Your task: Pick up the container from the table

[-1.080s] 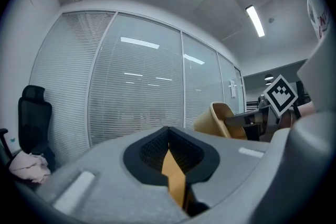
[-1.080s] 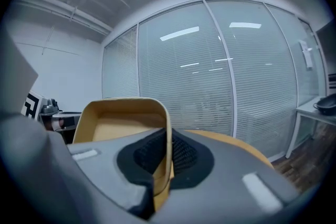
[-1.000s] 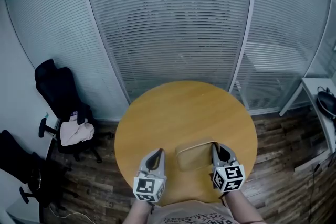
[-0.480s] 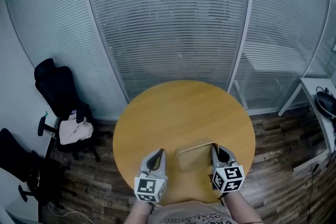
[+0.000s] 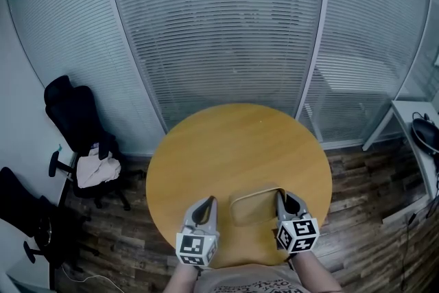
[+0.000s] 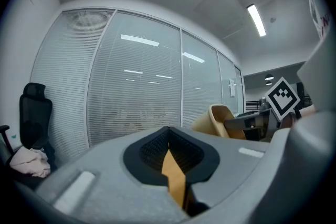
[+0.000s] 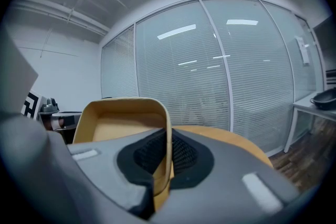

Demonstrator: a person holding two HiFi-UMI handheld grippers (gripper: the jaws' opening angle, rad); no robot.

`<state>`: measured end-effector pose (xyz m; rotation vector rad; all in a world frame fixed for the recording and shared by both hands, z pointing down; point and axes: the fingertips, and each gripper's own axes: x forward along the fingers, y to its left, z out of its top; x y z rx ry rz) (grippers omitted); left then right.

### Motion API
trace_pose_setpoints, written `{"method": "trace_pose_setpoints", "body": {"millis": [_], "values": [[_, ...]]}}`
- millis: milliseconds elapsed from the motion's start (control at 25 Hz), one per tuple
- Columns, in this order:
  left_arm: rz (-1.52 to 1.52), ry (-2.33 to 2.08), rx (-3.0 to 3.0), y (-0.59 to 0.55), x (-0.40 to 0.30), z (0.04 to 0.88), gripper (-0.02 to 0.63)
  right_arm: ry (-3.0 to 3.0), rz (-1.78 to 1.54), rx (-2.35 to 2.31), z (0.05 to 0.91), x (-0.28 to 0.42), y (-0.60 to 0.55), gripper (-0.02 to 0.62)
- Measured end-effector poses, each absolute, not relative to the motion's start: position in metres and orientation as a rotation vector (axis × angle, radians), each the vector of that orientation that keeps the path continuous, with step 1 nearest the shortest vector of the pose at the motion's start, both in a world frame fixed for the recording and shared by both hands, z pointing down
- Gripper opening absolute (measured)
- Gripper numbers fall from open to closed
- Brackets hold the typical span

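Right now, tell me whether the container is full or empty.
Empty: the right gripper view looks into the container and shows only its bare tan floor and inner walls, with nothing lying inside.

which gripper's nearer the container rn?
Right. The right gripper is clamped on the container at its right wall; the left gripper sits apart from it, off its left side, above the table.
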<state>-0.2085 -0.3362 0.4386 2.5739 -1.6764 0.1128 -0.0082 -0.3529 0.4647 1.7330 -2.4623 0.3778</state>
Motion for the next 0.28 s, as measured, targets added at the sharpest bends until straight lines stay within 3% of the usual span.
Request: {"method": "trace_pose_setpoints", "body": {"millis": [280], "values": [[0.118,-1.681,2.566,-0.3353,-0.2069,0.4444,0.008,-2.459,0.356,1.737,0.4644,-0.0044,-0.3542,0.005]]}}
